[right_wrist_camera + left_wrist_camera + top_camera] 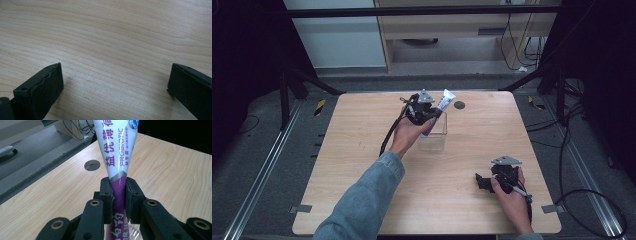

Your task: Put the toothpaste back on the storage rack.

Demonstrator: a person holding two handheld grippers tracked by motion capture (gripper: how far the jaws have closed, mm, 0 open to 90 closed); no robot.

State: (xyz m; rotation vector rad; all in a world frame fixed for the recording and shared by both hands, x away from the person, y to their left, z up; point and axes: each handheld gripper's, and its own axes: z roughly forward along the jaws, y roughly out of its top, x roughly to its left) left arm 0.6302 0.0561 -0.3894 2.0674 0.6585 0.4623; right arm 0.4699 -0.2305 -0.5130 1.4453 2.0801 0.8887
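The left gripper (pixel 428 116) is clamped on a toothpaste tube (pixel 438 112). In the left gripper view the two black jaws press on the purple lower section of the toothpaste tube (pixel 118 157), one on each side; the white upper section, printed with purple lettering, widens above the jaws. The tube stands tilted in a clear plastic container (pixel 434 137), with its flat white end leaning up and away from the person, above the container's rim. The lower end of the tube is inside the container.

The container stands on the wooden worktop (pixel 362 160), slightly beyond its centre. A round grey hole (pixel 459 105) in the worktop lies just beyond the container and to its right; the left gripper view shows the same hole (pixel 92 165) to the left of the tube. A denim sleeve (pixel 362 200) covers the left forearm, which reaches from the near edge toward the container.

The right gripper (pixel 484 181) rests on the worktop, well to the near right of the container. Its jaws stand wide apart, with bare wood between them in the right gripper view.
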